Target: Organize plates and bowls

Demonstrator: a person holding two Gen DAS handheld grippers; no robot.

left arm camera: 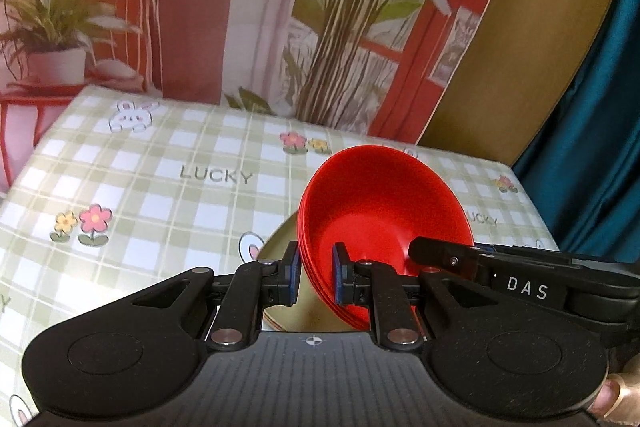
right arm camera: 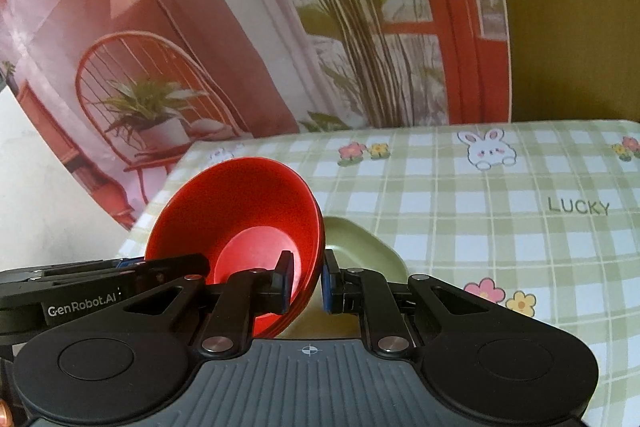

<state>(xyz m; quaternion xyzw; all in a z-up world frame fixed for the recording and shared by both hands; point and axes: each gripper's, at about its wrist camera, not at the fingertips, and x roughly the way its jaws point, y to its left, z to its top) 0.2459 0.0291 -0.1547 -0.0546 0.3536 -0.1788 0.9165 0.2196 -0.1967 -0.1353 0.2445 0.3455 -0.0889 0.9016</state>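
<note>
A stack of red bowls [left arm camera: 380,211] is held tilted above the checked tablecloth. My left gripper [left arm camera: 316,277] is shut on its near rim, one finger inside and one outside. My right gripper [right arm camera: 306,283] is shut on the opposite rim of the same red bowl stack [right arm camera: 240,211]. Each gripper shows in the other's view, the right one [left arm camera: 480,263] and the left one [right arm camera: 100,287]. Below the bowls lies a pale green-yellow plate [left arm camera: 280,247], also in the right wrist view [right arm camera: 360,251], partly hidden by the bowls.
The table [left arm camera: 160,187] has a green checked cloth with rabbits, flowers and "LUCKY" print. A printed backdrop [left arm camera: 280,7] of plants and a red chair stands behind it. A teal curtain [left arm camera: 600,107] hangs at the right. The table's left edge [right arm camera: 152,211] is near the bowls.
</note>
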